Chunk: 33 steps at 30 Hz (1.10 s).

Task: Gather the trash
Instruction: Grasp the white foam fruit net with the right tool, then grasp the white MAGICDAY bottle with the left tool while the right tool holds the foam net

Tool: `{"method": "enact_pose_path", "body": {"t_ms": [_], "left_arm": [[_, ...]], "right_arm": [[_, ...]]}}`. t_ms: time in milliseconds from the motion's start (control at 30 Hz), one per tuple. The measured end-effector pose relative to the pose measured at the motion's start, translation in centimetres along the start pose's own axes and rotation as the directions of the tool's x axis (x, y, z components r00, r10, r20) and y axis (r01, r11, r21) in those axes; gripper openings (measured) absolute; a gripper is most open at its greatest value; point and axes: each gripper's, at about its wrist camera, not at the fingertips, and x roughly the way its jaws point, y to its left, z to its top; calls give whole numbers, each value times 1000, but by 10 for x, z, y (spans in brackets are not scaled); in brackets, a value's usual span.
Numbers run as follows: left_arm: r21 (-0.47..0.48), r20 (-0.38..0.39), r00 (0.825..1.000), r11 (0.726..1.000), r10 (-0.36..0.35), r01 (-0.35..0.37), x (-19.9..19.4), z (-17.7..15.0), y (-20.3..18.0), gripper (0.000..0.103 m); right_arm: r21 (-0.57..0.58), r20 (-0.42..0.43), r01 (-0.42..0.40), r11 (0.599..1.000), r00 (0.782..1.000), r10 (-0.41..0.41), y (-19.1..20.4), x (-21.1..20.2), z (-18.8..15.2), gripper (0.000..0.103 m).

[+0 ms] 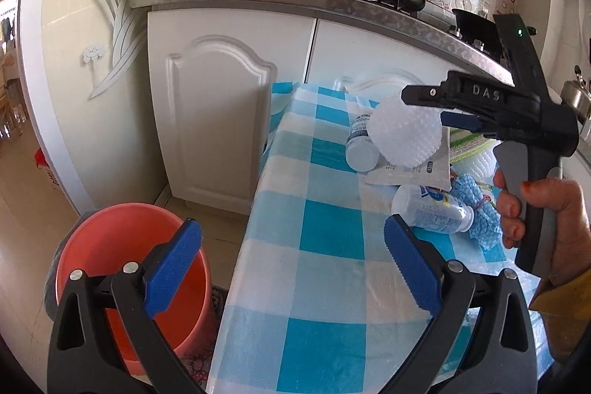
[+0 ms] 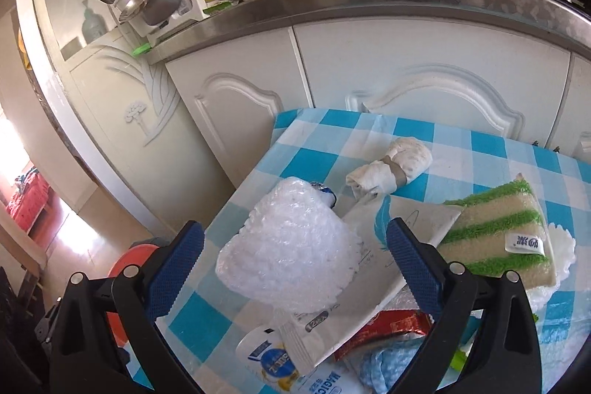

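Right hand-held gripper (image 2: pixel 295 268) was spread around the bubble wrap (image 2: pixel 291 246), grasp pending; left hand-held gripper (image 1: pixel 291 268) spread, idle; next: pinch, carry left to bucket (image 1: pixel 110 239).

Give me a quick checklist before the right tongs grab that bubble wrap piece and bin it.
1. Right tongs open: ok, the blue pads stand wide apart.
2. Bubble wrap between the pads: ok, it sits centred between them in the right wrist view.
3. Wrap free of other items: not ok, it lies on a white pouch that could lift with it.
4. Red bucket ready: ok, it stands on the floor beside the table, top open.
5. Left tongs out of the way: ok, open and holding nothing.
6. Contact with the wrap: cannot tell.
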Motion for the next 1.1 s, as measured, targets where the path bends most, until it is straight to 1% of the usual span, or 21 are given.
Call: {"method": "enact_pose_path", "body": {"t_ms": [33,67,167,233,267,367,433,467,500,533,567,600,667,700,733,767,833,933,1100], "left_arm": [[-10,-2,1000,1000,-16,16,3,3,1,100],[-17,-7,1000,999,-31,30,6,6,0,100],[-7,-7,998,998,-57,57,21,18,-6,100],[12,-6,998,998,-55,55,31,26,-12,100],[18,-4,998,998,-56,56,37,30,-15,99],[6,-11,992,993,-122,122,55,43,-21,99],[-2,-29,989,989,-148,148,69,50,-27,98],[1,-41,986,987,-163,163,76,53,-31,97],[8,-59,982,983,-182,182,84,56,-35,94],[12,-72,981,983,-182,183,91,58,-38,88],[13,-86,980,983,-179,181,99,62,-42,84],[11,-96,978,982,-186,188,104,63,-44,78],[9,-130,970,978,-204,207,120,67,-49,75],[14,-146,972,982,-185,189,130,69,-52,71],[19,-158,972,984,-175,180,137,69,-54,66],[22,-176,968,982,-179,185,145,70,-56,63],[16,-209,961,982,-180,187,158,71,-58,52],[22,-237,953,980,-186,197,169,72,-65,45],[32,-240,956,983,-167,179,171,74,-71,44]], "right_arm": [[-3,-3,-3,1000,1000,3,-1,1,-1,83],[-5,-6,1,1000,1000,-1,-2,2,-2,61],[-11,0,22,1000,1000,-22,-4,-1,-8,55],[-17,12,35,999,999,-35,-4,-7,-12,50],[-24,23,48,999,999,-47,-4,-11,-13,44],[-33,55,78,996,996,-76,-6,-23,-19,39],[-19,66,79,997,995,-77,-10,-29,-23,36],[-2,75,80,997,994,-79,-15,-34,-26,26],[17,87,83,996,993,-84,-19,-39,-28,21],[40,103,82,996,991,-86,-25,-45,-30,20],[61,117,81,995,989,-88,-31,-50,-32,20],[80,127,78,994,988,-88,-37,-55,-35,20],[116,129,61,991,989,-76,-48,-60,-39,20],[133,128,48,990,990,-65,-53,-61,-41,20],[141,133,39,989,989,-58,-57,-64,-43,20],[137,140,45,989,988,-65,-58,-67,-44,20],[134,159,52,990,985,-73,-60,-75,-47,20],[154,175,42,987,982,-69,-66,-85,-53,20],[195,181,20,981,982,-56,-77,-96,-66,20]]}}
